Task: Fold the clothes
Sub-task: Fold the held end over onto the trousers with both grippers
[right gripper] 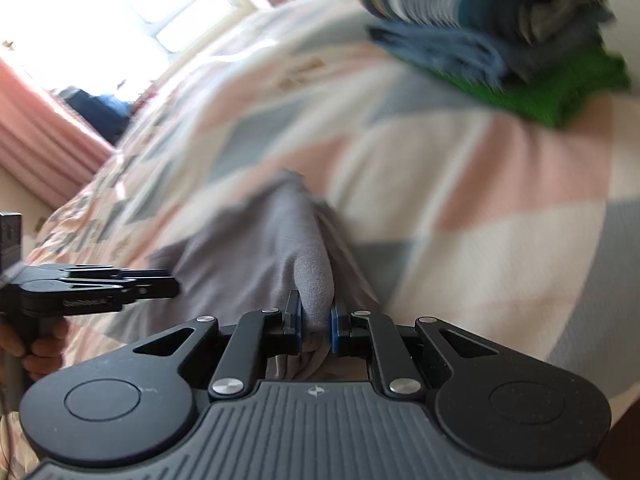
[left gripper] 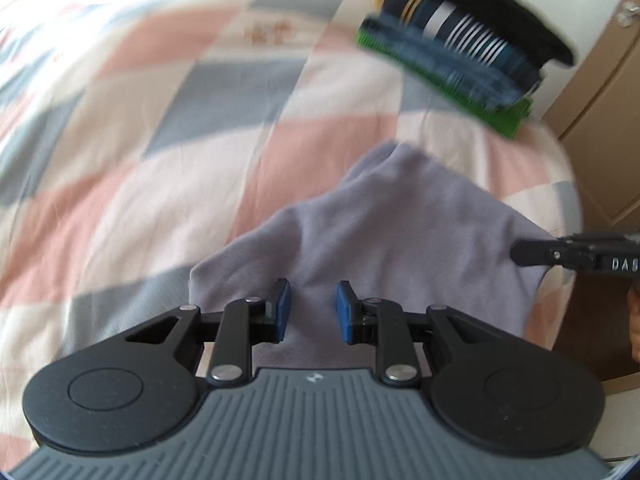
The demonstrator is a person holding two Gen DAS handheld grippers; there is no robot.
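Note:
A lavender-grey garment lies rumpled on a bedspread checked in pink, grey and white. My left gripper hovers over the garment's near edge, its blue pads apart and the cloth lying under the gap rather than pinched. My right gripper is shut on a bulging fold of the same garment. In the left wrist view the right gripper comes in from the right at the cloth's side edge. The right wrist view shows the left gripper at the cloth's left side.
A stack of folded clothes, green at the bottom and black on top, sits at the bed's far right corner. A wooden wardrobe stands beyond the bed. A bright window and pink curtains are far left.

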